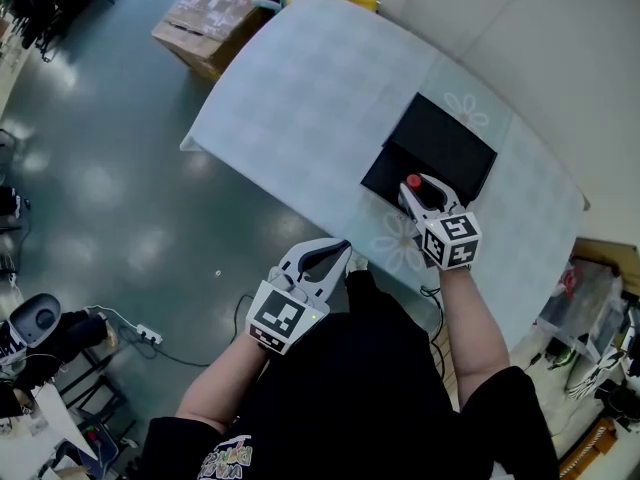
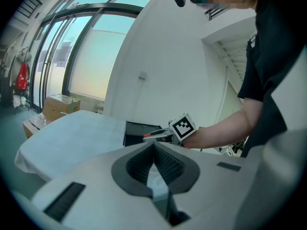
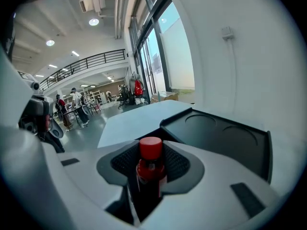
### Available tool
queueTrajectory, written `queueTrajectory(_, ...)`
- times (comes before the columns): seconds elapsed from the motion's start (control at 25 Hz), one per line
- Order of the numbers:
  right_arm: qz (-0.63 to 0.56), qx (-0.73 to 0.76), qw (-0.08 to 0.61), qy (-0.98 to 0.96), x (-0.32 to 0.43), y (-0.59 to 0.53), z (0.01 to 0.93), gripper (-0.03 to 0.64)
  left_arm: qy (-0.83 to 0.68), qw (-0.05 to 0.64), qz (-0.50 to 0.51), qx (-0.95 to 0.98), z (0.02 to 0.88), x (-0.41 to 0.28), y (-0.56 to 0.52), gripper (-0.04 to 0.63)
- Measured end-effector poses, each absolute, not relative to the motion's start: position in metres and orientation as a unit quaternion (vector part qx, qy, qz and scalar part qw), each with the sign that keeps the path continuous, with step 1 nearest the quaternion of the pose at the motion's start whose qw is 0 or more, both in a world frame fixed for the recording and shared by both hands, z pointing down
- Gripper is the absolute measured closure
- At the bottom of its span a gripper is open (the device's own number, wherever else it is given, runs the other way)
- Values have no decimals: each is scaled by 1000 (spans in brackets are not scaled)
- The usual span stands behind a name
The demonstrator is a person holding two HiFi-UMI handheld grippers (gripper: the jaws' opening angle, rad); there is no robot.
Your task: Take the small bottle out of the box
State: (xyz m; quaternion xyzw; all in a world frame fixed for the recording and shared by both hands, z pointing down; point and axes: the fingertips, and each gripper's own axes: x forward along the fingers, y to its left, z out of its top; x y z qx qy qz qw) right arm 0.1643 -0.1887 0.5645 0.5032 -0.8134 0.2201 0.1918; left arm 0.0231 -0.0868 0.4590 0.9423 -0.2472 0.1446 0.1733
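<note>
One small bottle (image 3: 149, 171), dark with a red cap (image 3: 150, 148), stands upright between the jaws of the right hand-held gripper (image 1: 418, 190), which are closed on its body below the cap. The bottle is at the side of the black box (image 1: 445, 143) that faces the person. In the head view its cap shows against the box's dark interior. Whether its base is clear of the box cannot be told. The box lies open on the cloth-covered surface (image 1: 300, 98). In the right gripper view, two shallow round recesses (image 3: 201, 120) show in its black panel beyond the bottle. The marker cube (image 1: 450, 240) of the right hand-held gripper is on the person's side of the box, beside a flower print (image 1: 398, 243) on the cloth.

The left hand-held gripper (image 1: 343, 248) is apart from the box, at the surface's near edge and close to the person's body, with its tips pointing toward the box. Its jaws are pressed together with nothing between them. In its own view the box and the right hand-held gripper appear beyond the closed tips. Well away from the box, past the far corner of the surface, cardboard boxes (image 1: 205, 23) rest on the grey floor (image 1: 100, 168).
</note>
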Motion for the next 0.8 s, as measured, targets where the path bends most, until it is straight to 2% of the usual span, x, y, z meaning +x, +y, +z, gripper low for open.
queueTrajectory(0.8,114,534,75,-834,111,-146,416,451,-251,143,95,953,415,-25,-76,566)
